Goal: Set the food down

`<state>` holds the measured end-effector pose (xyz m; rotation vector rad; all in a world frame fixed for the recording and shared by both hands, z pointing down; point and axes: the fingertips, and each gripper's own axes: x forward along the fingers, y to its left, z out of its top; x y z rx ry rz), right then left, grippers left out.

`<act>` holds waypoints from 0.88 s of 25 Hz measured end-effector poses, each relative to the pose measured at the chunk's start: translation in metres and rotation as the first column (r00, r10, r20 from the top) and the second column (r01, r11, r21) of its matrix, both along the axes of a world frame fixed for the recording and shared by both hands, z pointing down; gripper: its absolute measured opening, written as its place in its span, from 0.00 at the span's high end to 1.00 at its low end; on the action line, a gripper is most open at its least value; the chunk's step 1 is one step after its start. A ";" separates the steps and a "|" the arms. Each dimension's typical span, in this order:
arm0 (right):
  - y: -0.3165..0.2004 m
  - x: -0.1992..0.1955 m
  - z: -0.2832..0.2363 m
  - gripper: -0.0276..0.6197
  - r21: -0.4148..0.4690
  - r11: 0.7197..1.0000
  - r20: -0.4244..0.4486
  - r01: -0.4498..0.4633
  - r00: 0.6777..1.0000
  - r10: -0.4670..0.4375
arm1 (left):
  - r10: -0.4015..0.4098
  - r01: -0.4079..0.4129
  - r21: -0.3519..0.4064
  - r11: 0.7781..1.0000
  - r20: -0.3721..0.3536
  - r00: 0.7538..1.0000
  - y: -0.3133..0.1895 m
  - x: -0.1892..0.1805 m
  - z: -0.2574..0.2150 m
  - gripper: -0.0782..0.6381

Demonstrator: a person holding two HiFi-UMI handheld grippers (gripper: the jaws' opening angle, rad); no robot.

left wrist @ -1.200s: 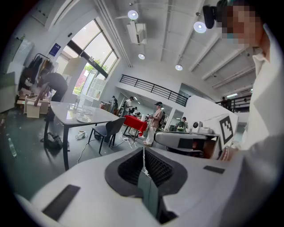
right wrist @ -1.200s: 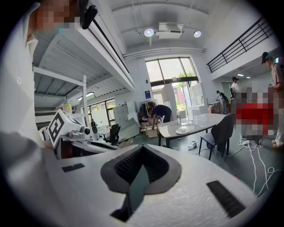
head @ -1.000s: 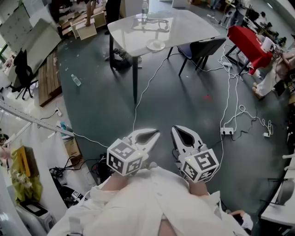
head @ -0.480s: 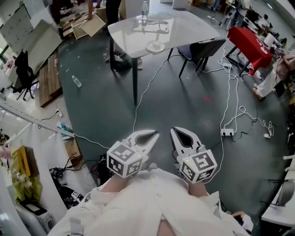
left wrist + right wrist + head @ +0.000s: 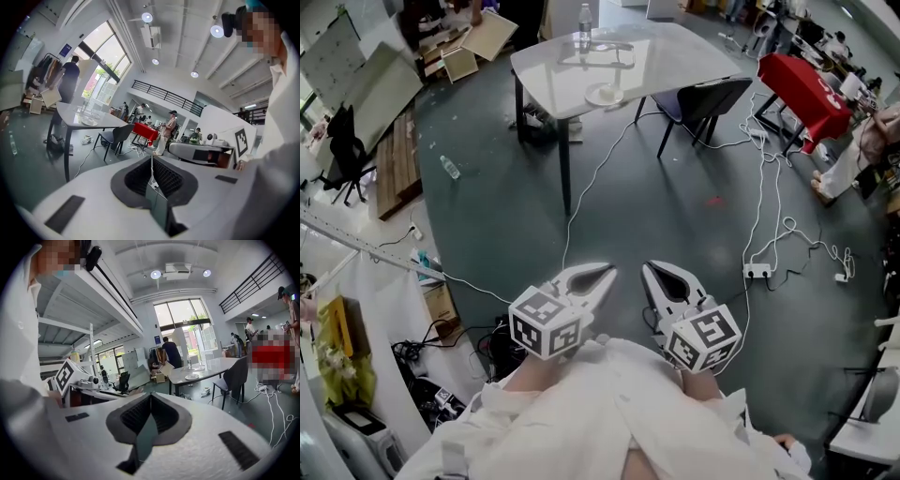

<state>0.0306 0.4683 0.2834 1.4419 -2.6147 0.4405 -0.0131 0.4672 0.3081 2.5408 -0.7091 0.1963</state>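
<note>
Left gripper (image 5: 598,277) and right gripper (image 5: 658,274), jaws pressed together on nothing, point side by side at the white table (image 5: 675,56), probably the set-down spot | power strip (image 5: 757,270) on floor between | tabletop bears plate (image 5: 605,94), bottle (image 5: 584,16); food not discernible.

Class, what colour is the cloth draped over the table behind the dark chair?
Red. The cloth shows best in the head view, at the upper right.
</note>
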 end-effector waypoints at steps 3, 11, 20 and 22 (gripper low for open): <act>-0.003 0.010 -0.001 0.95 0.016 1.000 0.017 -0.010 1.000 0.010 | 0.002 -0.002 -0.012 1.000 -0.005 1.000 0.004 0.012 0.004 0.86; -0.024 0.016 0.009 0.95 -0.005 1.000 0.039 0.001 0.999 0.000 | 0.018 -0.017 -0.024 1.000 0.015 1.000 -0.014 0.027 0.013 0.86; -0.094 0.019 0.026 0.95 -0.026 1.000 0.037 -0.003 0.999 0.004 | 0.058 -0.057 -0.054 0.997 0.024 0.998 -0.080 0.032 0.026 0.86; -0.118 0.019 0.024 0.95 -0.020 1.000 0.036 -0.008 0.999 0.009 | 0.053 -0.051 -0.048 0.998 0.026 0.998 -0.105 0.029 0.025 0.86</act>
